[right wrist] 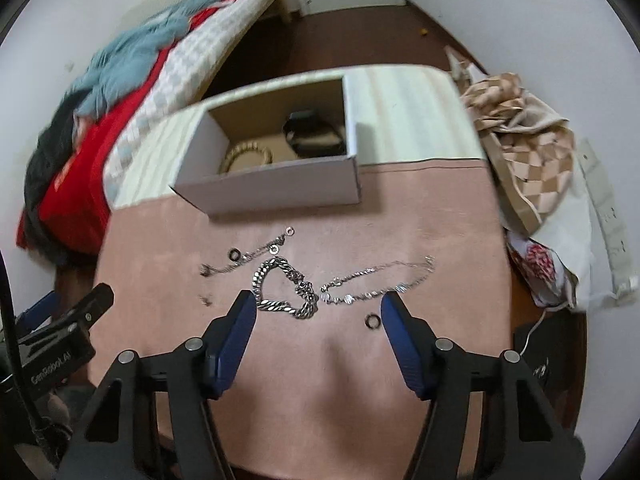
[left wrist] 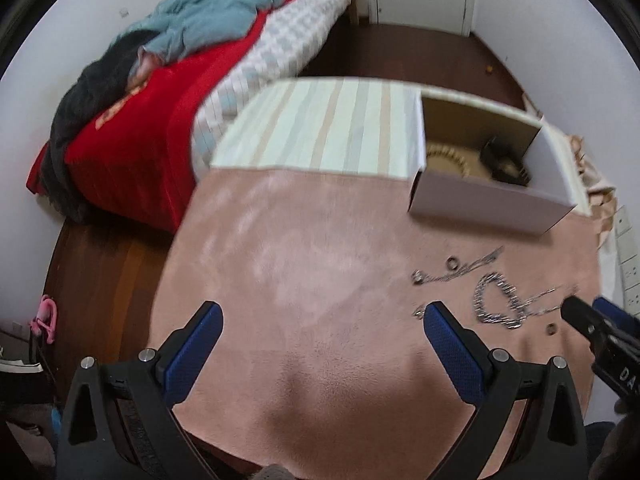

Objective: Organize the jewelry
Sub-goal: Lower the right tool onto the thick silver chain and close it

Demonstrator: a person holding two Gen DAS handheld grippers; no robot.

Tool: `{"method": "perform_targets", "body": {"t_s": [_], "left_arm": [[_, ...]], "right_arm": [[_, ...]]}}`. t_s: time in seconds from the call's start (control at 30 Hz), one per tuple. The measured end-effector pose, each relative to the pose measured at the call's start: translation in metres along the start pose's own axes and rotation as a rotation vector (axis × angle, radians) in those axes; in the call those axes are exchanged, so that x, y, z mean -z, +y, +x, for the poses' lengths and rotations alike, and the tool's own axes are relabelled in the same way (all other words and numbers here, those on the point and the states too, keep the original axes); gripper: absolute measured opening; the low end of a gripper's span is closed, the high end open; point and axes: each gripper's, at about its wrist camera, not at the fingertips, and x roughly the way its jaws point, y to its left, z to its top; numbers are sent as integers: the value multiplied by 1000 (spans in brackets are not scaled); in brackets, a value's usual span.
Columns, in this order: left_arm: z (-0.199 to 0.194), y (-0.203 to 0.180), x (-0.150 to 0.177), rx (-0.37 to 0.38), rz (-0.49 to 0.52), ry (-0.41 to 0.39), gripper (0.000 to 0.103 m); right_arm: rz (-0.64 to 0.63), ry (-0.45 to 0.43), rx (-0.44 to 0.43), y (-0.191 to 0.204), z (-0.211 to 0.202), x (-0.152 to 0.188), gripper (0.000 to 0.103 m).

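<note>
Work surface: pink suede-like cloth (right wrist: 320,380) over a table, with a pale striped cloth (left wrist: 320,124) laid behind it.

Item 1. My left gripper (left wrist: 322,316), black frame with blue textured pads, held spread wide above a bare stretch of the pink cloth, holding nothing.

Item 2. My right gripper (right wrist: 318,306), same build, also spread wide and empty. Its fingertips flank the jewelry nearest me; I cannot tell whether they touch the cloth.

Item 3. Heavy silver curb-link chain (right wrist: 280,288), lying in a rough loop on the pink cloth, just beyond my right gripper's left finger.

Item 4. Fine silver chain with small beads (right wrist: 380,280), stretched to the right of the heavy chain, one end meeting it.

Item 5. Thin silver chain (right wrist: 244,258), lying behind the heavy chain, toward the box.

Item 6. Small dark ring (right wrist: 373,321), loose on the cloth, just beside my right gripper's right finger.

Item 7. Small dark ring (right wrist: 234,255) beside the thin chain; two small pale rings (right wrist: 290,232) farther back.

Item 8. Open white cardboard box (right wrist: 280,192) with brown interior, at the far edge of the pink cloth. Inside: a gold-coloured beaded bracelet (right wrist: 248,156) on the left, a black object (right wrist: 312,136) on the right, too blurred to identify.

Item 9. Beige checked fabric bag (right wrist: 520,152), at the table's right edge.
</note>
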Motion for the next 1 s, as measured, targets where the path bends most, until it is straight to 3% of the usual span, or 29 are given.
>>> {"method": "perform_targets", "body": {"t_s": [0.27,0.43,0.47,0.5,0.63,0.8,1.0], "left_arm": [[44,2,9,-6,-15,76,103],[48,-1,17,-1,-4,80,103],[48,-2,19,-3,-1,76,103],[47,-3,23,-2,3,73,103],[45,-7,27,19,5,68,103],[43,-15,26,66,6,47,102],[48,-37,24,133,81,24,101]], "right_arm": [[-152,78,50,17,62,-12,63],[-255,81,77,33,76,-5,38],[-284,71,93,38,77,-2,29],[-304,64,95,41,77,-1,9],[-278,46,47,41,72,3,9],[-149,-17,-46,23,39,6,8],[-63,-43,-70,12,21,12,8]]}}
